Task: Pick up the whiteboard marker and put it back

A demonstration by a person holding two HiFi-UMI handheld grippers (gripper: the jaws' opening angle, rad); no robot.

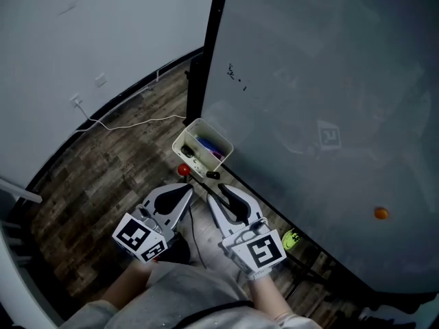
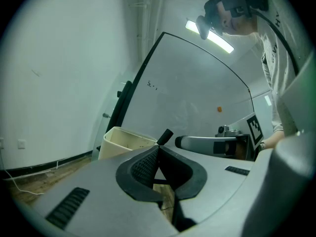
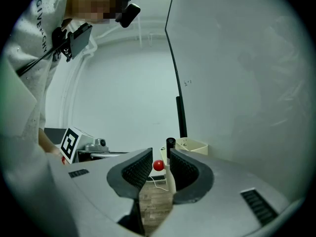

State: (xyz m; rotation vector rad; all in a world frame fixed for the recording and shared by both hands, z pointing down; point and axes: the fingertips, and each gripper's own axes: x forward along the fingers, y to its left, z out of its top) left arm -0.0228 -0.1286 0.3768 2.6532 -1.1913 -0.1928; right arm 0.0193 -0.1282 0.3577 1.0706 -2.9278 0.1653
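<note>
Nearest me, the left tongs (image 2: 157, 151) are clenched on nothing, and the right tongs (image 3: 160, 155) stand released and empty. Beyond them the black whiteboard marker (image 1: 213, 175) sits ungripped just beside the cream plastic bin (image 1: 184, 142), at the foot of the grey whiteboard (image 1: 329, 81). I judge the pick-up not yet begun; lifting and returning remain.

My left claw (image 1: 186, 189) and right claw (image 1: 218, 192) pale grey with black pads and black-and-white square markers, cream bin (image 1: 201, 142) at centre, red ball (image 1: 184, 170) beside it, orange dot (image 1: 381, 213) on grey whiteboard (image 1: 329, 81), dark wood-grain floor (image 1: 103, 177)
</note>
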